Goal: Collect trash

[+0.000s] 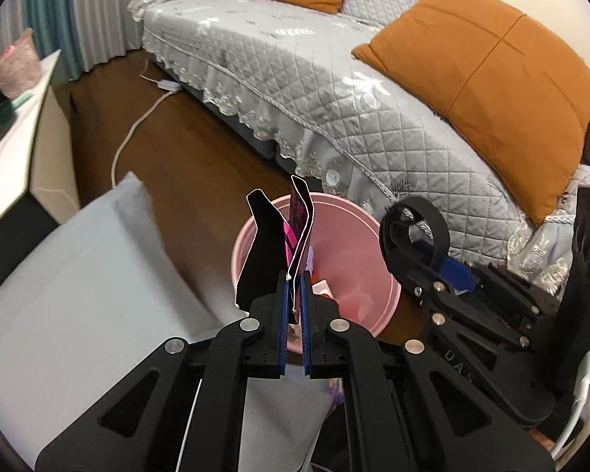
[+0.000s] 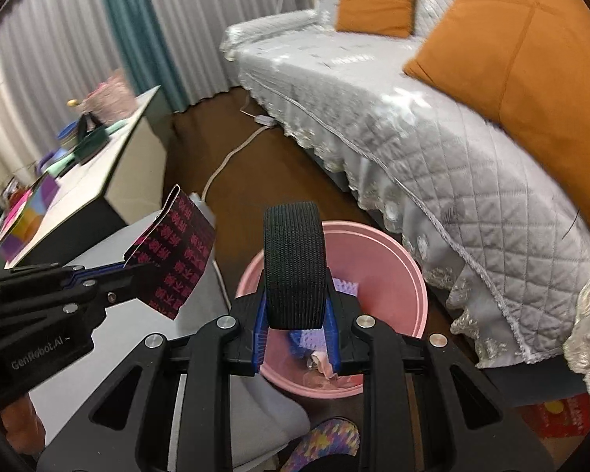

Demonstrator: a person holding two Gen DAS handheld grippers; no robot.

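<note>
Left gripper (image 1: pixel 294 295) clamping folded black-pink carton (image 2: pixel 173 259); right gripper (image 2: pixel 295 310) gripping black strap loop (image 2: pixel 294 263); both hovering over pink bin (image 2: pixel 393 259).

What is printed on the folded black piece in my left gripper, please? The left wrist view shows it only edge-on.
Observer: The right wrist view shows the folded card flat. It is black with rows of pink characters, and the left gripper is shut on it.
Operator: Thank you. What is the right gripper holding?
Observer: It is shut on a wide, ribbed black elastic band, a closed loop standing up from the gripper.
Operator: What already lies in the pink bucket?
Observer: A purple dimpled piece lies against its far inner wall.
</note>
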